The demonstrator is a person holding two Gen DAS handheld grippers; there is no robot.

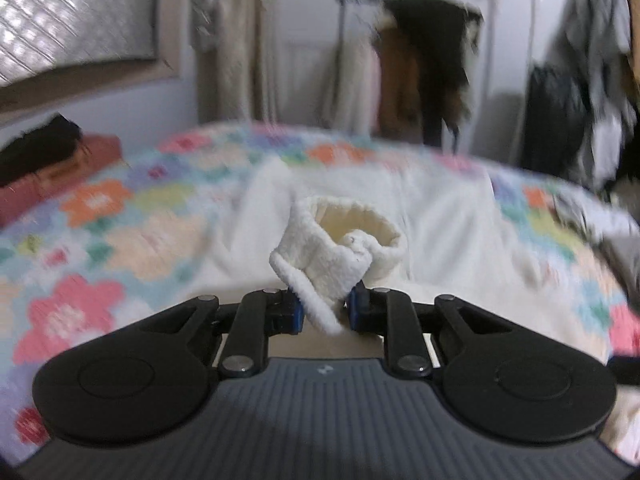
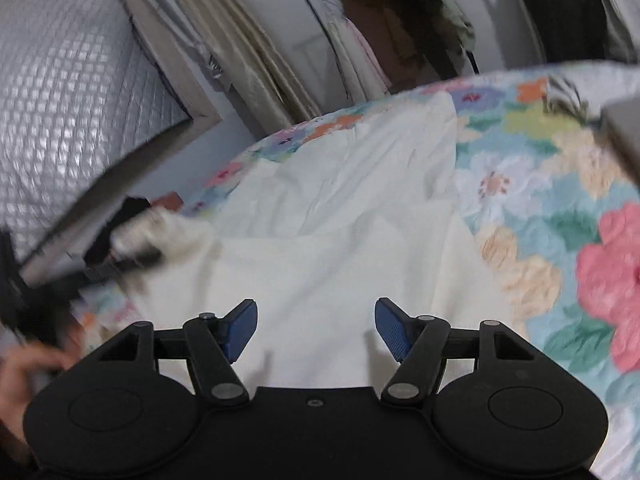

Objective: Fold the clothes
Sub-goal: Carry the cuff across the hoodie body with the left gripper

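A cream white garment (image 1: 360, 200) lies spread on a floral bedspread (image 1: 100, 220). My left gripper (image 1: 323, 309) is shut on the garment's ribbed cuff (image 1: 336, 252), which stands up curled above the blue pads. In the right wrist view the same garment (image 2: 340, 240) lies flat under my right gripper (image 2: 315, 328), which is open and empty just above the cloth. The left gripper shows blurred at the left of that view (image 2: 132, 248), holding the cuff.
Folded dark and red clothes (image 1: 52, 160) sit at the bed's far left. Clothes racks with hanging garments (image 1: 424, 64) stand behind the bed. A grey object (image 2: 624, 136) lies at the bed's right edge. The floral bedspread (image 2: 560, 200) extends right.
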